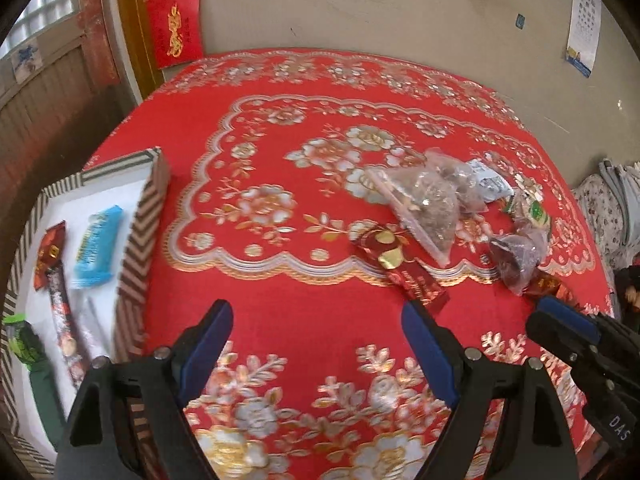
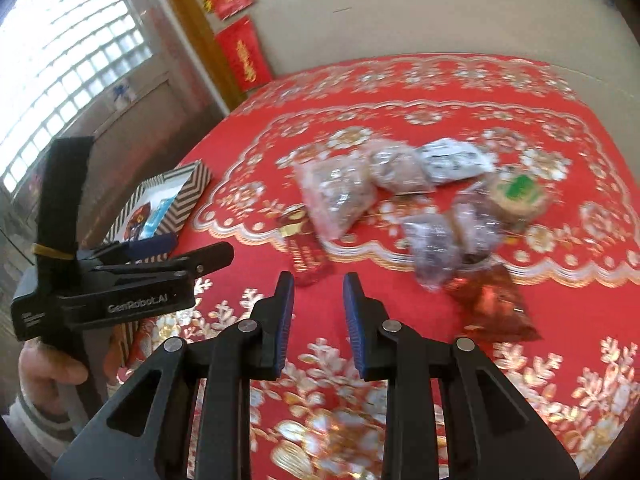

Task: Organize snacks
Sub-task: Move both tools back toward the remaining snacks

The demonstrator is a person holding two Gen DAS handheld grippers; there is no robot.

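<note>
Box point(image 1: 146, 216) at table edge, partly filled; loose snacks point(image 1: 428, 204) heaped beyond it, awaiting sorting. Left gripper point(image 1: 316, 344) spread wide, empty; right gripper point(image 2: 318, 300) narrowly parted, empty.

- red tablecloth point(image 1: 320, 312) with gold and silver flowers covers the whole table, so I'm using it as the landmark
- beige wall point(image 1: 360, 12) runs along the cloth's far edge, a bit scuffed
- red paper with gold lettering point(image 1: 174, 24) is stuck on that wall, above the cloth's far left corner
- wooden frame strip point(image 1: 134, 28) stands just left of the red paper
- glass-block window point(image 2: 60, 64) sits well off the cloth's left side
- calendar sheet point(image 1: 584, 28) hangs on the wall past the cloth's far right corner
- floral fabric point(image 1: 600, 212) is bunched just off the cloth's right edge
</note>
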